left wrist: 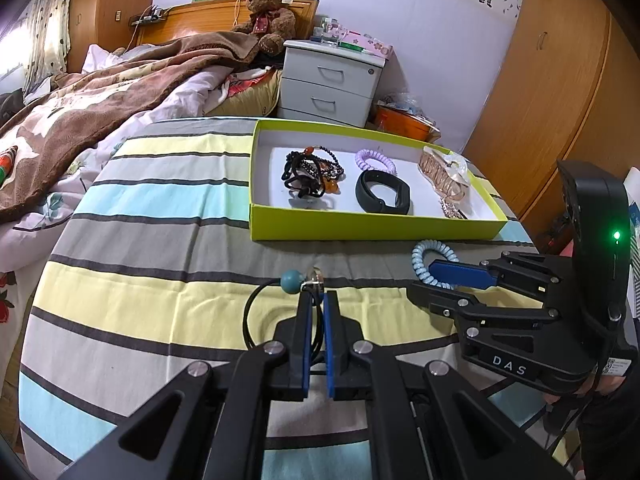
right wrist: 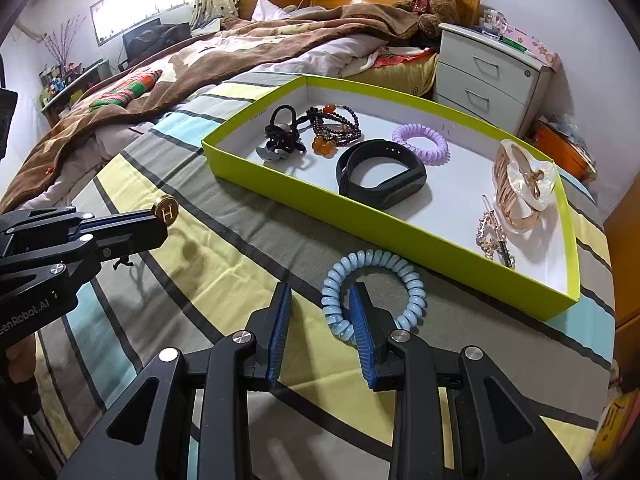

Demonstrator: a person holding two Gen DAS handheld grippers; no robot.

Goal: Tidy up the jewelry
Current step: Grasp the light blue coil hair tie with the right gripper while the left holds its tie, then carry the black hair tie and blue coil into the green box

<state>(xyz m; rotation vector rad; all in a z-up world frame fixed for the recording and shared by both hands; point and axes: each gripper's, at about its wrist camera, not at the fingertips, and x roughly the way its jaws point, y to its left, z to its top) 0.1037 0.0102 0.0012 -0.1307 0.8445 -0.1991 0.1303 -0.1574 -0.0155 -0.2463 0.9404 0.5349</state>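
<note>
Both grippers differ: left [left wrist: 319, 300] grips hair tie [left wrist: 251, 312] (apparently); right [right wrist: 320, 300] jaws released

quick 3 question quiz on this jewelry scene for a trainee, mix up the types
1. True or false: the blue coil bracelet already lies inside the green box.
2. What is the left gripper shut on?
A. the black hair tie with the teal bead
B. a gold ring
C. a silver chain
3. Fill in: one finger of the right gripper sits ____ the bracelet's loop.

Key: 1 false, it lies on the striped cloth in front of the box; 2 A; 3 inside.
</note>
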